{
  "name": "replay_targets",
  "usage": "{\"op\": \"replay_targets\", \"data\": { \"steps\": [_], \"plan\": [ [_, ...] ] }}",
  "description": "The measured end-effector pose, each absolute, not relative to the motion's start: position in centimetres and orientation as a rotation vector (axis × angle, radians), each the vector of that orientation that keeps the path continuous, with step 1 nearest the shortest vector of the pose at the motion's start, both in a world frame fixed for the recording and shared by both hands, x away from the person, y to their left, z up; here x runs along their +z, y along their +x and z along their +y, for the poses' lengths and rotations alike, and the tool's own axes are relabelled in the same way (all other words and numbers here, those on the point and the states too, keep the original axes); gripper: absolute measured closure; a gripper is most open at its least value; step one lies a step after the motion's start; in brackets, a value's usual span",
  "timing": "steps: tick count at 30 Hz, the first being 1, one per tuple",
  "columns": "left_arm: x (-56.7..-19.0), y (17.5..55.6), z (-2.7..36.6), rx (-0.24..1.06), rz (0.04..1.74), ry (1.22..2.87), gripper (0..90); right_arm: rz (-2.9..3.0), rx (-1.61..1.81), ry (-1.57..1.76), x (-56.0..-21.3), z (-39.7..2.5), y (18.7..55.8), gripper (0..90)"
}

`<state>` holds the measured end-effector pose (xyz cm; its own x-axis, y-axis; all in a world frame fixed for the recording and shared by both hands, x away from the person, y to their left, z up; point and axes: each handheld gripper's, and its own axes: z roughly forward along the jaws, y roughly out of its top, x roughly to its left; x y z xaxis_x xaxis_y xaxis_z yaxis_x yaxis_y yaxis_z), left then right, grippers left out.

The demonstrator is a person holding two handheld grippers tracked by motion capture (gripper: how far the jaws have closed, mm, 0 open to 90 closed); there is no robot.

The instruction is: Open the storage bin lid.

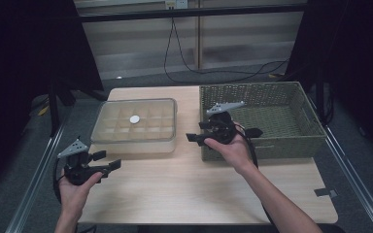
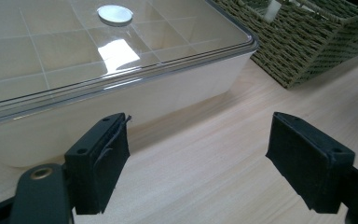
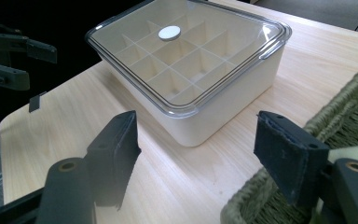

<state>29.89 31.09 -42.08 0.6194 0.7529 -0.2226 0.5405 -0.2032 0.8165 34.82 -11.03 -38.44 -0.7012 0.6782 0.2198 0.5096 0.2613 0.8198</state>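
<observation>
Two grippers, both with jaws spread wide and nothing between them, so this looks like the approach stage and not much else yet. The left gripper (image 1: 108, 160) hovers over the table (image 1: 184, 194) just in front of the near left corner of the compartment box (image 1: 135, 127), and in the left gripper view that box's front wall sits right past the jaws. The right gripper (image 1: 200, 132) hangs at the near left corner of the wicker basket (image 1: 272, 121), pointing across at the box (its view has the box dead ahead). The clear lid (image 3: 186, 46) with its small white knob (image 3: 169, 32) is on, and every compartment I can see looks empty. My guess: the lid comes off next, which calls for one gripper to close on the lid's edge or knob while the other steadies the box.
</observation>
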Motion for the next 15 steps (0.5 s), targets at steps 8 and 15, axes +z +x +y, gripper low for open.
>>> {"op": "replay_targets", "data": {
  "steps": [8, 15],
  "plan": [
    [-42.0, 30.7, 31.5, 0.275, 1.045, 1.870, 20.2, 2.377, 1.414, 1.101, -38.1, -9.8, 35.9, 30.0],
    [-41.4, 31.8, 31.8, 0.288, 1.059, 1.905, 20.5, 2.403, 1.410, 1.091, -37.7, -8.4, 36.8, 29.0]
  ]
}}
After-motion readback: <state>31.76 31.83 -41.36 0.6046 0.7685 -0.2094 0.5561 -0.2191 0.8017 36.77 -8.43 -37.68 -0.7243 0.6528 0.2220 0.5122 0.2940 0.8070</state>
